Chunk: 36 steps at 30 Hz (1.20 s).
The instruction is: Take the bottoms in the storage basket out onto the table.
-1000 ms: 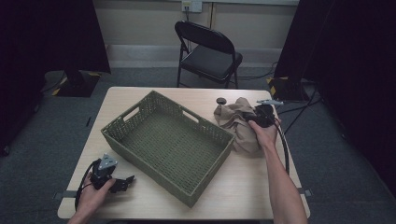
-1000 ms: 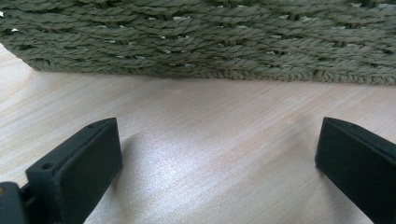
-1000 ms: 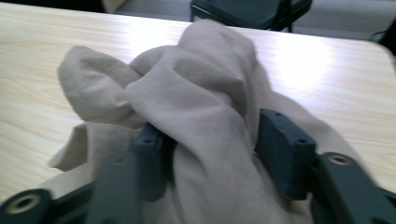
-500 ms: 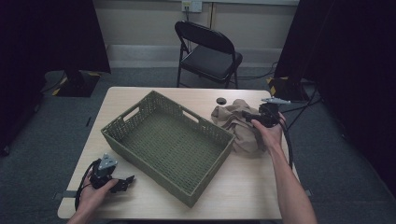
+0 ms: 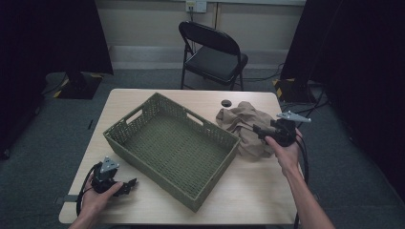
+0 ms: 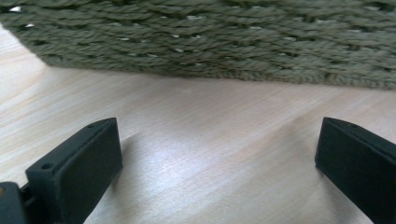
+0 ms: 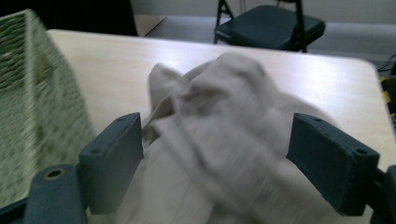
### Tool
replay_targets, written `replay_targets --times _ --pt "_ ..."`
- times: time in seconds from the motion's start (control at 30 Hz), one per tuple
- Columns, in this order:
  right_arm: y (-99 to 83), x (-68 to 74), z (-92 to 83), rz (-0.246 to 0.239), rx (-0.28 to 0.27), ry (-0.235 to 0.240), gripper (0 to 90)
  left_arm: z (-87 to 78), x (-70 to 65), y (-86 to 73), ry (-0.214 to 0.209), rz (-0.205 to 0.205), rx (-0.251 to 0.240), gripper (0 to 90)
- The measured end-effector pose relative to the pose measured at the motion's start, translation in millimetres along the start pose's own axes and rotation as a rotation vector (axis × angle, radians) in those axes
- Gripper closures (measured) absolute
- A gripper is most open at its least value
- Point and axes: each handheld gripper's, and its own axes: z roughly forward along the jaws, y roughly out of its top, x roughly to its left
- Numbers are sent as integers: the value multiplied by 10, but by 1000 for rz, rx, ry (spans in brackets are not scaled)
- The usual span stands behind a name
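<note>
- Right tongs (image 5: 258, 129): held in the right hand (image 5: 285, 153) at the right side of the worktop (image 5: 248, 191), tips pointing toward the beige cloth (image 5: 246, 129). Jaws have just been opening and now stand wide apart; in the right gripper view the right tongs (image 7: 215, 163) have the cloth (image 7: 219, 140) lying beyond and below the gap, and the pads do not press on it (that view is somewhat blurred).
- Beige cloth: crumpled in a heap on the worktop, just beside the right end of the woven basket (image 5: 143, 143), close to the small dark round hole (image 5: 226, 103) in the worktop surface.
- Woven basket: olive green, rectangular, set at an angle across the middle of the worktop, with a handle slot in each long wall.
- Left tongs (image 5: 129, 183): held in the left hand (image 5: 98, 200) at the near left corner, low over the worktop. The left gripper view shows the left tongs (image 6: 217, 158) spread wide over bare wood (image 6: 210, 140), nothing between them, facing the basket wall (image 6: 210, 42) close ahead.
- Background: black folding chair (image 5: 212, 52) behind the worktop.
</note>
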Motion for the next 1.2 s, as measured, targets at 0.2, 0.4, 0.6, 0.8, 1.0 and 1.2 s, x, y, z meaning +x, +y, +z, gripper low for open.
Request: replay_targets --times 0.2,0.4,0.6,0.8,1.0,1.2 --pt "-276 79 -140 -9 42 3 171 1 1 1 1 0 0 0" --pt "-571 106 -226 -24 92 -15 178 10 22 6 -6 -5 -4 0" --pt "-864 225 -178 -97 200 2 165 2 54 9 -10 -19 -10 8" --pt "-1056 329 -77 -149 279 22 164 -49 120 45 10 -83 -8 144" --pt "-1106 339 -56 -179 274 5 155 -128 174 32 -18 -126 -16 157" --pt "-1192 311 -41 -169 244 22 139 -283 78 120 -12 -85 -84 211"
